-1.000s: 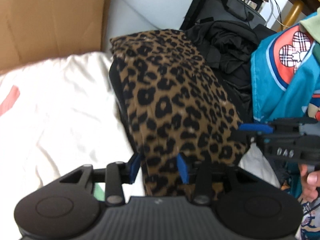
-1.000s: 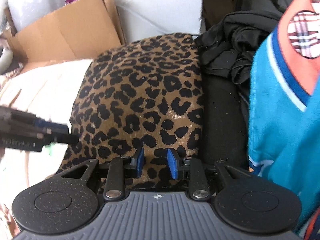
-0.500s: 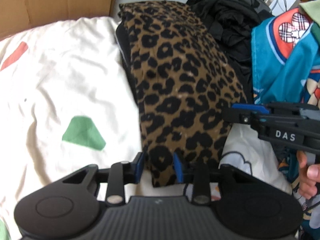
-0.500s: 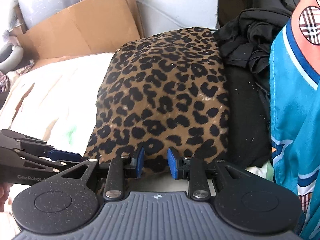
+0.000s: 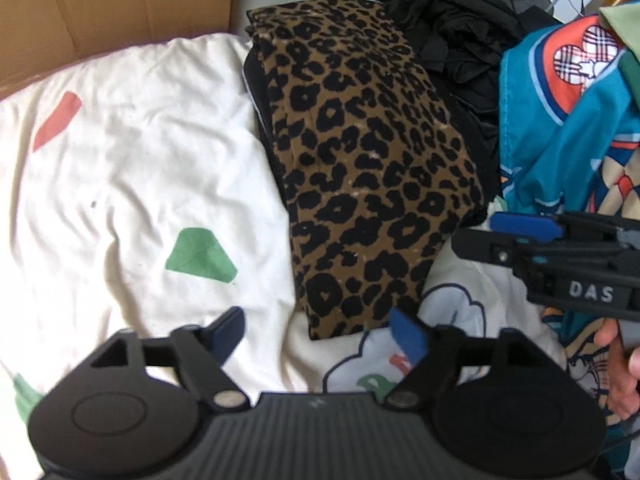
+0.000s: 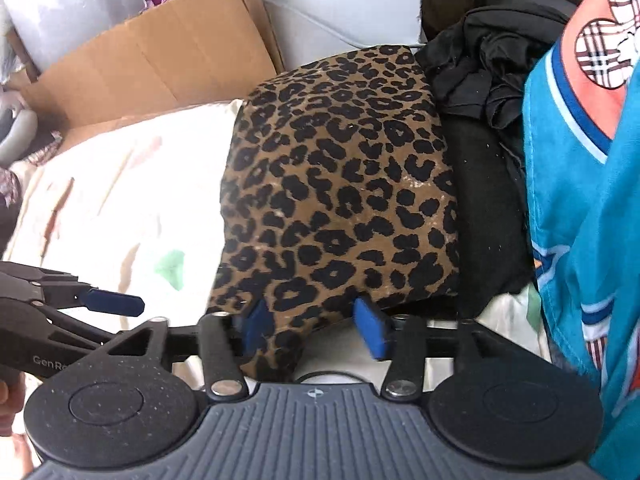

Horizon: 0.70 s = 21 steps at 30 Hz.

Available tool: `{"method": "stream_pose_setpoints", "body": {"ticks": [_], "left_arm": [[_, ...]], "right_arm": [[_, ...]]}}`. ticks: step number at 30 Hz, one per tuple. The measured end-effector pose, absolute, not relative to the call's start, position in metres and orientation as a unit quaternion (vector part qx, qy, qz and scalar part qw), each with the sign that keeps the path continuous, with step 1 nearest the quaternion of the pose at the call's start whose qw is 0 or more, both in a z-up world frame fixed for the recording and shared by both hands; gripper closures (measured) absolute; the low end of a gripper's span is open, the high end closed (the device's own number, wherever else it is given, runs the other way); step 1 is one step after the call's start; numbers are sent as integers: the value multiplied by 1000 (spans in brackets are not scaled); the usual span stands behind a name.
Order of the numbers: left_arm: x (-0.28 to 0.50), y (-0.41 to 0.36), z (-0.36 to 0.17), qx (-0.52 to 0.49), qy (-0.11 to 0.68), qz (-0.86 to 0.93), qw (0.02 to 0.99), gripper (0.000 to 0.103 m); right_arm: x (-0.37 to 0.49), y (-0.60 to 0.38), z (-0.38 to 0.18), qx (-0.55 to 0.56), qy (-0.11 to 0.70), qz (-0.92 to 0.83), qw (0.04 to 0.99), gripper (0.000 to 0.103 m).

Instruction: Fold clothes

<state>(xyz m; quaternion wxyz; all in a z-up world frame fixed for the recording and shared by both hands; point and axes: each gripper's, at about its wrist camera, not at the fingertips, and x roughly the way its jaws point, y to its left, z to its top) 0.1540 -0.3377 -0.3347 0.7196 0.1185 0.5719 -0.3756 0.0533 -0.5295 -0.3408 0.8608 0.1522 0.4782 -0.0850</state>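
The folded leopard-print garment (image 5: 368, 168) lies straight ahead of both tongs, its long axis running from the bottom centre of the left wrist view up toward the top centre. It rests on the white patterned bedsheet (image 5: 132, 184), its far part over black clothes (image 5: 460, 40).

The left tongs (image 5: 320, 334) have just been opening and stand wide, with the garment's near corner just ahead of the gap and neither pad pressing it. The right tongs (image 6: 316, 330) have also just been opening; a flap of the near edge lies between the pads, no longer pinched. That hand looks the nearer one.

Open sheet fills the left half of the left wrist view. On the right, a teal printed garment (image 5: 568, 128) crowds in, and a cardboard box (image 6: 160, 60) closes the upper left of the right wrist view.
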Motion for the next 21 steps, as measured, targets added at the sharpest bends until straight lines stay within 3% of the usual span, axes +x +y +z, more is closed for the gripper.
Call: {"method": "stream_pose_setpoints", "body": {"ticks": [3,12,21], "left_arm": [[154,-337,-314,128,573,-370,720,13],[153,-318,-232,133,565,-345,738,8],[146,-288,-140,130,536,-333,765,4]], "right_arm": [[49,-527,-322,157,480,-92,859,18],[36,-531,-264,197,475,-113,850,0],[25,-519,-194,214,473,-127,845,1]]}}
